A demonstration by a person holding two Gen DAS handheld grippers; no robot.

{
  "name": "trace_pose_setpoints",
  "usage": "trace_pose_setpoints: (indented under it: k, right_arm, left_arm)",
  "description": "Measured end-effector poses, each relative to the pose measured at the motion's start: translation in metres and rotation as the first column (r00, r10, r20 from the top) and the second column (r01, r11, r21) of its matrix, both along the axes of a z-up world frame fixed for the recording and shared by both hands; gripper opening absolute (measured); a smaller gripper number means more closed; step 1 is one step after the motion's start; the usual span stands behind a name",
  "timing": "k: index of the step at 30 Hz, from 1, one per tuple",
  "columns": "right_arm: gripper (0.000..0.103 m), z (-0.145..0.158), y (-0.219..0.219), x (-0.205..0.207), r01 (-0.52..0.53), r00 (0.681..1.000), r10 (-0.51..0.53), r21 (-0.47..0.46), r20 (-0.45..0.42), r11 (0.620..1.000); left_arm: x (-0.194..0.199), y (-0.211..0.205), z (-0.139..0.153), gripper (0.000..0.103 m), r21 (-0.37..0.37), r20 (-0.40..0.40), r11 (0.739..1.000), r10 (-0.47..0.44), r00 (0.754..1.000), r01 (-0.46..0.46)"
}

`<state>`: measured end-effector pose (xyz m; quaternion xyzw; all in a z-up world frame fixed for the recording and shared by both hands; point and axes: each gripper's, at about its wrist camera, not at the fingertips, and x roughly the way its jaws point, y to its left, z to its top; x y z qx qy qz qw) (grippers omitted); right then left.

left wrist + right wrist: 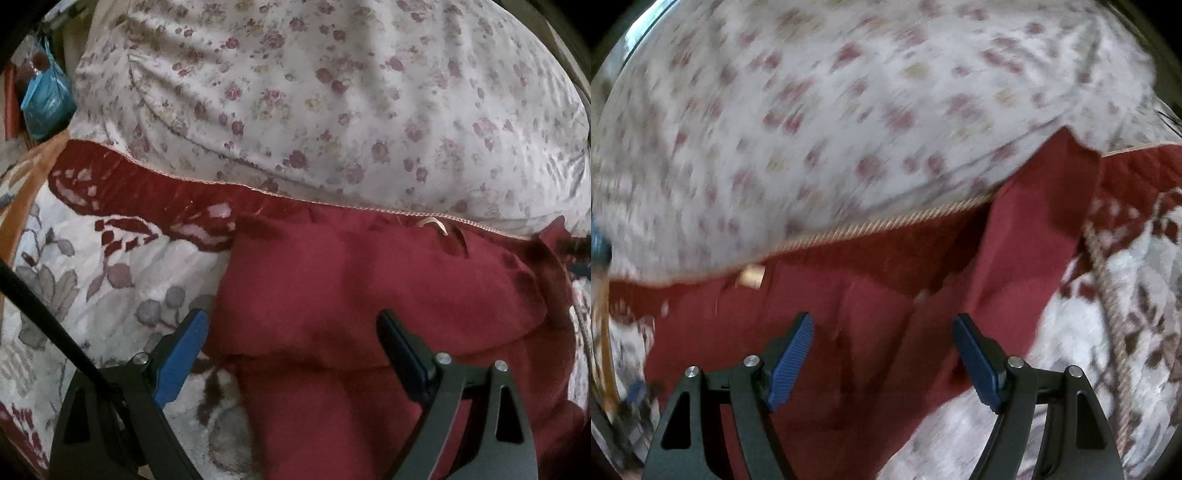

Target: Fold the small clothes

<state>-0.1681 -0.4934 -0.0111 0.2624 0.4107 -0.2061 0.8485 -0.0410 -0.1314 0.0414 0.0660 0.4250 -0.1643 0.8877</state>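
A dark red garment lies spread on a patterned blanket, with a tan neck label at its far edge and a fold line across its near part. My left gripper hovers open over the garment's left side. Its left finger is above the blanket and its right finger above the red cloth. In the blurred right wrist view the same garment shows the label, and a sleeve runs up to the right. My right gripper stands open above the cloth, with nothing pinched between its pads.
A white pillow with small red flowers bulges just behind the garment. The blanket has a red border with cord trim. A blue bag sits at the far left, and a black cable crosses the lower left.
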Motion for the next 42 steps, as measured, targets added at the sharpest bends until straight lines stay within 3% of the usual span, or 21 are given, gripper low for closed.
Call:
trace_pose_setpoints:
  k: [4, 8, 11, 13, 14, 15, 17, 19, 23, 25, 28, 31, 32, 33, 34, 36, 40, 42]
  right_arm:
    - [0.089, 0.006, -0.043, 0.011, 0.103, 0.993, -0.107, -0.073, -0.049, 0.992]
    - [0.089, -0.021, -0.078, 0.036, 0.132, 0.975, -0.147, -0.097, -0.167, 0.986]
    - [0.089, -0.04, -0.096, 0.047, 0.154, 0.963, -0.173, -0.103, -0.208, 0.983]
    - [0.07, -0.049, -0.104, 0.05, 0.168, 0.958, -0.187, -0.103, -0.216, 0.98]
    - [0.035, -0.053, -0.107, 0.052, 0.165, 0.956, -0.186, -0.107, -0.226, 0.98]
    - [0.007, -0.056, -0.109, 0.055, 0.143, 0.957, -0.164, -0.105, -0.239, 0.984]
    - [0.007, -0.052, -0.106, 0.052, 0.125, 0.962, -0.15, -0.118, -0.23, 0.985]
    - [0.007, -0.03, -0.092, 0.045, 0.079, 0.982, -0.102, -0.144, -0.162, 0.987]
    - [0.007, 0.039, -0.04, 0.016, -0.061, 0.997, 0.068, -0.149, 0.042, 0.987]
    - [0.007, 0.067, -0.007, 0.007, -0.145, 0.979, 0.165, -0.162, 0.116, 0.976]
    - [0.008, 0.096, 0.075, -0.001, -0.364, 0.897, 0.404, -0.219, 0.177, 0.905]
    - [0.011, 0.073, 0.149, 0.003, -0.54, 0.815, 0.572, -0.242, 0.087, 0.806]
    - [0.022, 0.059, 0.158, -0.001, -0.57, 0.801, 0.596, -0.226, 0.062, 0.79]
    - [0.041, 0.036, 0.174, 0.004, -0.618, 0.778, 0.628, -0.181, -0.006, 0.765]
    - [0.049, 0.024, 0.178, 0.012, -0.633, 0.772, 0.634, -0.156, -0.045, 0.759]
    - [0.051, -0.002, 0.183, 0.014, -0.637, 0.771, 0.627, -0.102, -0.111, 0.764]
    - [0.058, 0.003, 0.171, 0.019, -0.575, 0.818, 0.574, -0.067, -0.033, 0.816]
    - [0.077, 0.011, 0.165, 0.032, -0.552, 0.832, 0.554, -0.052, 0.035, 0.832]
  left_arm:
    - [0.002, 0.002, -0.004, 0.092, -0.012, -0.031, 1.0, 0.006, 1.0, -0.007]
    - [0.002, 0.001, -0.006, 0.092, 0.0, -0.028, 1.0, 0.002, 1.0, -0.002]
    - [0.003, 0.001, -0.008, 0.092, 0.011, -0.026, 1.0, 0.0, 1.0, 0.0]
    - [0.005, 0.0, -0.01, 0.092, 0.021, -0.029, 1.0, -0.001, 1.0, 0.002]
    - [0.006, 0.0, -0.01, 0.092, 0.023, -0.029, 1.0, -0.001, 1.0, 0.001]
    - [0.008, 0.001, -0.011, 0.092, 0.023, -0.032, 1.0, 0.001, 0.999, -0.001]
    - [0.011, 0.003, -0.01, 0.092, 0.01, -0.043, 1.0, 0.007, 0.999, -0.006]
    - [0.014, 0.009, -0.005, 0.092, -0.016, -0.043, 1.0, 0.023, 0.999, -0.023]
    - [0.018, 0.026, 0.006, 0.092, -0.076, -0.025, 0.994, 0.077, 0.997, -0.079]
    - [0.021, 0.036, 0.01, 0.092, -0.116, -0.028, 0.987, 0.112, 0.993, -0.114]
    - [0.025, 0.046, 0.011, 0.092, -0.14, -0.042, 0.978, 0.149, 0.988, -0.154]
    - [0.026, 0.051, 0.011, 0.092, -0.159, -0.052, 0.974, 0.158, 0.986, -0.164]
    - [0.025, 0.051, 0.011, 0.092, -0.163, -0.054, 0.974, 0.153, 0.987, -0.16]
    - [0.025, 0.049, 0.01, 0.092, -0.162, -0.057, 0.975, 0.145, 0.988, -0.152]
    - [0.025, 0.047, 0.009, 0.092, -0.154, -0.06, 0.978, 0.134, 0.989, -0.142]
    - [0.022, 0.043, 0.009, 0.092, -0.146, -0.06, 0.981, 0.117, 0.991, -0.125]
    - [0.021, 0.043, 0.013, 0.092, -0.158, -0.052, 0.98, 0.115, 0.992, -0.122]
    - [0.021, 0.045, 0.014, 0.092, -0.164, -0.051, 0.979, 0.117, 0.992, -0.124]
